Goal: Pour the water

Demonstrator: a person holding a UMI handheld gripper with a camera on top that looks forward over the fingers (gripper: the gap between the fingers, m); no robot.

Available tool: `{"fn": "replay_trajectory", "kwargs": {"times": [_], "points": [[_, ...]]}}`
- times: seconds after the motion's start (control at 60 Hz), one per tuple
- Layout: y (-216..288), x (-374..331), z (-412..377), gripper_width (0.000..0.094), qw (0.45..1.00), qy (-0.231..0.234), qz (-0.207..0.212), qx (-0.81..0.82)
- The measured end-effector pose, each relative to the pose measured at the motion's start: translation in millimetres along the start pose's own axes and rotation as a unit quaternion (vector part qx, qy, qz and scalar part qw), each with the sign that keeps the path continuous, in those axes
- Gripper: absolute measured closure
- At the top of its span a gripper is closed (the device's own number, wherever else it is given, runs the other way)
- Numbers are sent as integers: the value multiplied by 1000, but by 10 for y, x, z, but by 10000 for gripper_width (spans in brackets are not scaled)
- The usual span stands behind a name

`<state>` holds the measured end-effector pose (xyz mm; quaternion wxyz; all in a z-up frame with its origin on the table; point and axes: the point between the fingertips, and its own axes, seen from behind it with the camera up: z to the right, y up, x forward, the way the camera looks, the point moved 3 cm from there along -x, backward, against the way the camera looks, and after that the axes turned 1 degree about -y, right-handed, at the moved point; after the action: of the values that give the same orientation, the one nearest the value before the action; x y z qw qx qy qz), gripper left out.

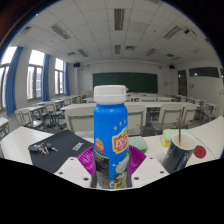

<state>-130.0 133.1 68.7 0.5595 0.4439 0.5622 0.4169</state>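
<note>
Gripper [111, 172] fingers closed on a blue bottle [111, 140] with a white cap, both purple pads [87, 159] pressed to its sides; bottle upright. At two o'clock from the bottle, a dark cup [179, 154] stands on the white table [30, 140]; at nine o'clock lie keys [43, 148]. Beyond: classroom desks [70, 112] and green chalkboard [125, 82] at twelve o'clock.

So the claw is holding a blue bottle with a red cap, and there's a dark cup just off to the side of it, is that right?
Not quite: the cap is white, not red. The gripper view shows the claw holding a blue bottle with a white cap, both pink pads pressed against its sides. The dark cup does stand on the table just off to the side of the bottle.
</note>
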Motion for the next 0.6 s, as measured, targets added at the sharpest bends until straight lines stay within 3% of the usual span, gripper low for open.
{"fn": "replay_trajectory", "kwargs": {"times": [0.083,0.217,0.317,0.6], "points": [[45,-3,-35,544,998,16,-2,67],[368,-76,-36,545,953,102,22,286],[673,-220,14,544,881,160,39,443],[1061,-505,220,519,639,237,29,732]]}}
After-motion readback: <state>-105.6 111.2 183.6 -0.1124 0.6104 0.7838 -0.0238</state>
